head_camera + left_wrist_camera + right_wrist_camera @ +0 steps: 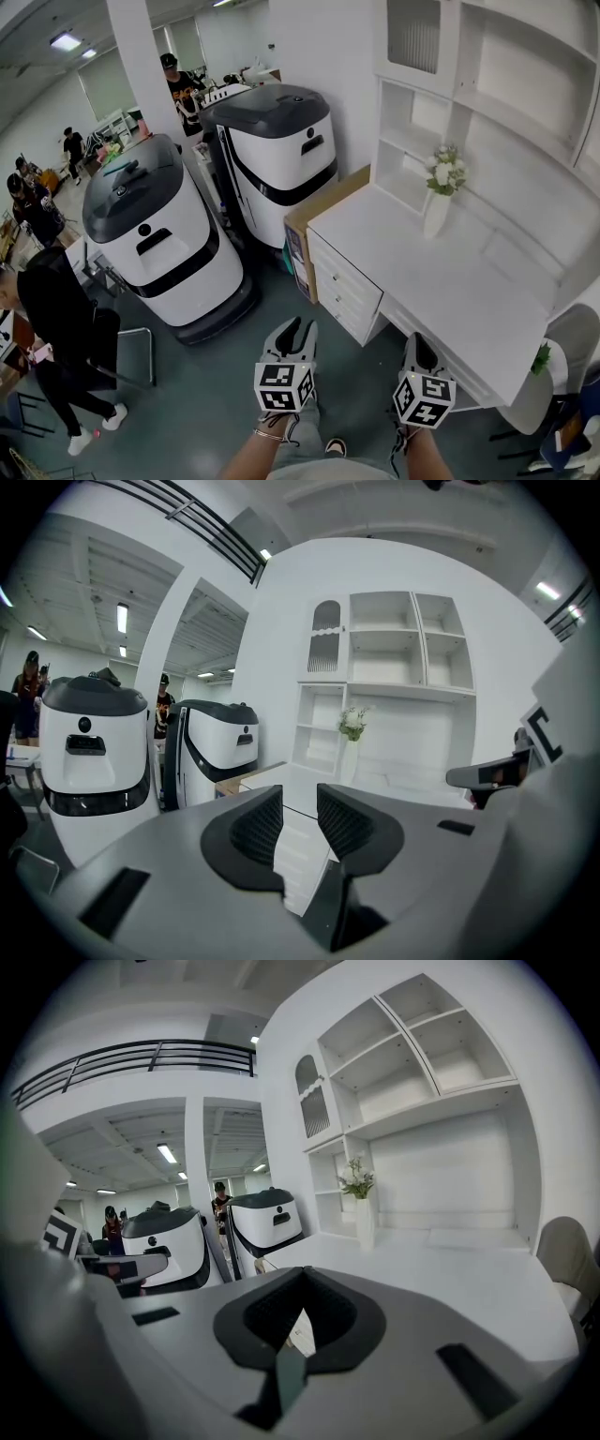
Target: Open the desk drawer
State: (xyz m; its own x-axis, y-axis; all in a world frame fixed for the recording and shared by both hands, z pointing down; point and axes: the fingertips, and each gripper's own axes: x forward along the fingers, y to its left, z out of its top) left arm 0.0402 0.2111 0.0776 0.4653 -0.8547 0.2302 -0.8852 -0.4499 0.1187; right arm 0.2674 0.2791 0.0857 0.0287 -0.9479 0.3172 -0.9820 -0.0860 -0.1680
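Left gripper (298,328), jaws parted and empty, or right gripper (418,347), pinched shut on nothing: bring one up to the desk drawer (345,272), closed and untouched under the tabletop's (441,281) front edge by its near-left corner, and take hold at mid-front. Pull straight out, square to that edge, minding a front facing outward and a long axis lying along the edge.

The drawer stack (343,284) is white and sits under the left end of the white bench (441,281), facing the near left. It has three fronts, one above another, each with a small handle at its middle. All three fronts lie flush and shut.
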